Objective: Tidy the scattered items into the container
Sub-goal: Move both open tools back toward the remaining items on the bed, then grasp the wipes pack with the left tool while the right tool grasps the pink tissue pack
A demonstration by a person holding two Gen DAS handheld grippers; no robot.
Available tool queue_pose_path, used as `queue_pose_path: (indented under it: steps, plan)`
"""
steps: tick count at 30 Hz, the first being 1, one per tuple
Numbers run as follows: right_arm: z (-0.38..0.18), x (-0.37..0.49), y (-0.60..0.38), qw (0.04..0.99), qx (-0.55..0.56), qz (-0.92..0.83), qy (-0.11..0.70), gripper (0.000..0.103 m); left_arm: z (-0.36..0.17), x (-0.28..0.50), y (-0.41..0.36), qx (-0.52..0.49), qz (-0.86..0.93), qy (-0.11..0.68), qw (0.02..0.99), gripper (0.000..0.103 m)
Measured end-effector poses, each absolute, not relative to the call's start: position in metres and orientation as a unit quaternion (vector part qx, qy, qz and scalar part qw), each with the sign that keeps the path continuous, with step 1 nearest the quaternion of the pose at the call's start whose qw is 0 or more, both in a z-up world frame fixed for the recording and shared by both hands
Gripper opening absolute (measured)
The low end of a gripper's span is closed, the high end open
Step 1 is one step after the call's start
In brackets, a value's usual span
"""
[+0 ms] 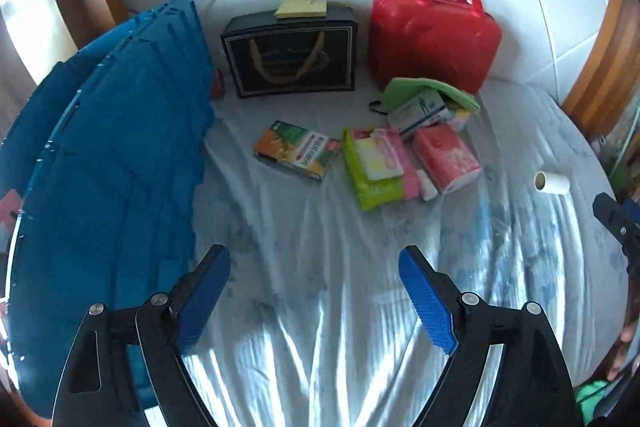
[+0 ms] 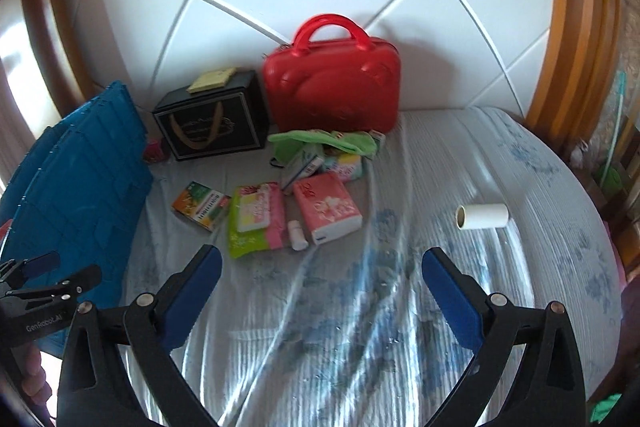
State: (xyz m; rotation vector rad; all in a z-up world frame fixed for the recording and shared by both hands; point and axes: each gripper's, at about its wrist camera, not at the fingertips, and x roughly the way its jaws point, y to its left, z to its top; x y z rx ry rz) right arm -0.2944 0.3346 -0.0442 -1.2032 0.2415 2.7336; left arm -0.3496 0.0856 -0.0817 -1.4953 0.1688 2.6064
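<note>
Right wrist view: both grippers, left (image 1: 314, 301) and right (image 2: 322, 295), hover with fingers apart; packets (image 2: 256, 219) lie mid-bed, blue crate (image 2: 80, 183) at the left edge. Approach one packet squarely.

A big blue bin (image 2: 76, 187) sits at nine o'clock on the bed. Small packs lie in a heap at twelve o'clock: an orange box (image 2: 201, 205), a green pack (image 2: 250, 223) and a pink pack (image 2: 327, 213). A white roll (image 2: 482, 217) lies alone at two o'clock.
</note>
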Motion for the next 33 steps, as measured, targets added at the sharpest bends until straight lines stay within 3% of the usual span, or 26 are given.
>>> queue_pose_path:
  steps: [10, 33]
  plan:
    - [-0.116, -0.305, 0.381, 0.124, -0.474, 0.867, 0.087, 0.103, -0.152, -0.394, 0.118, -0.554, 0.827, 0.059, 0.070, 0.087]
    - [-0.238, -0.497, 0.397, 0.006, -0.548, 0.835, 0.047, 0.103, -0.253, -0.558, 0.200, -0.608, 0.793, 0.030, 0.027, 0.087]
